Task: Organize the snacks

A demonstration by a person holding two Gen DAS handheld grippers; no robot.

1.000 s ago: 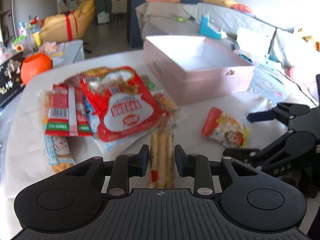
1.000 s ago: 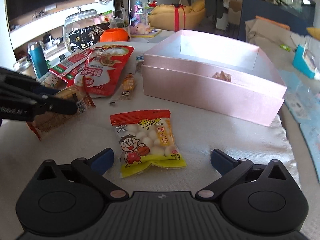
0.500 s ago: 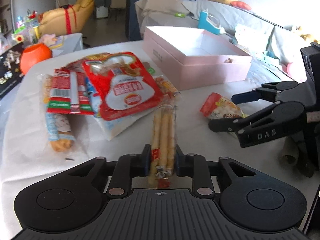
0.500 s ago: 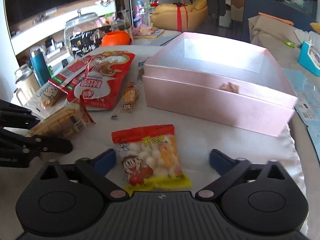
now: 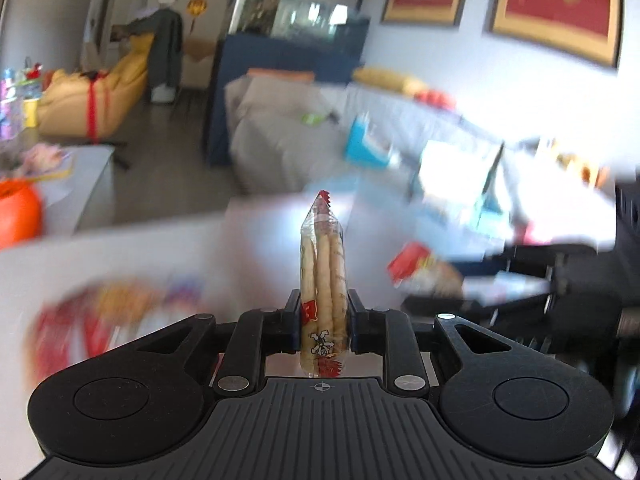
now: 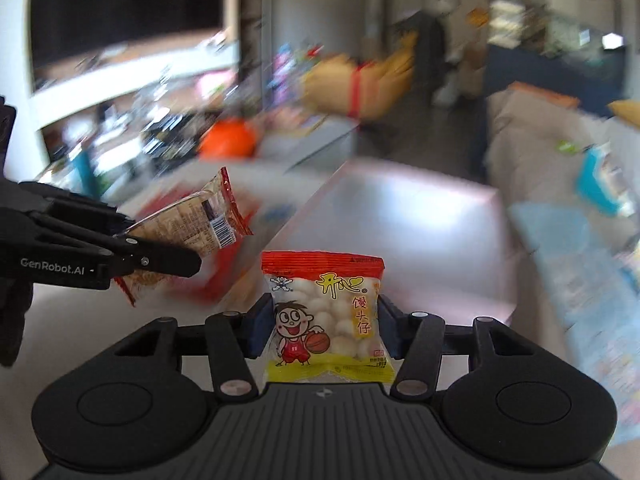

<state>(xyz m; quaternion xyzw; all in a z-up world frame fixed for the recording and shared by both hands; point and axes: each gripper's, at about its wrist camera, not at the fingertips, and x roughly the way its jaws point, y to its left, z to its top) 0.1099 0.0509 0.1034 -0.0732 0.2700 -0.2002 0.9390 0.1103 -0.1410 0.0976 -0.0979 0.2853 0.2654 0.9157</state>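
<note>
My left gripper (image 5: 323,314) is shut on a clear pack of long biscuit sticks (image 5: 322,264), which stands up between the fingers, off the table. The right wrist view shows the same pack (image 6: 192,224) in the left gripper (image 6: 160,258) at the left. My right gripper (image 6: 324,322) is closing its jaws on a small bag of white puff balls with a red top and a cartoon child (image 6: 324,312); both blue pads press the bag's sides and it is lifted. The open pink box (image 6: 440,292) lies just beyond it, blurred.
Both views are smeared by motion. A blurred pile of red snack packs (image 5: 100,320) lies on the white table at the lower left. An orange pumpkin-shaped pot (image 6: 228,140) stands further back. Blue-printed papers (image 6: 592,300) lie right of the box.
Both grippers have risen with their packs: the stick pack left the table in the left gripper, and the right jaws came in from wide open onto the puff-ball bag and lifted it.
</note>
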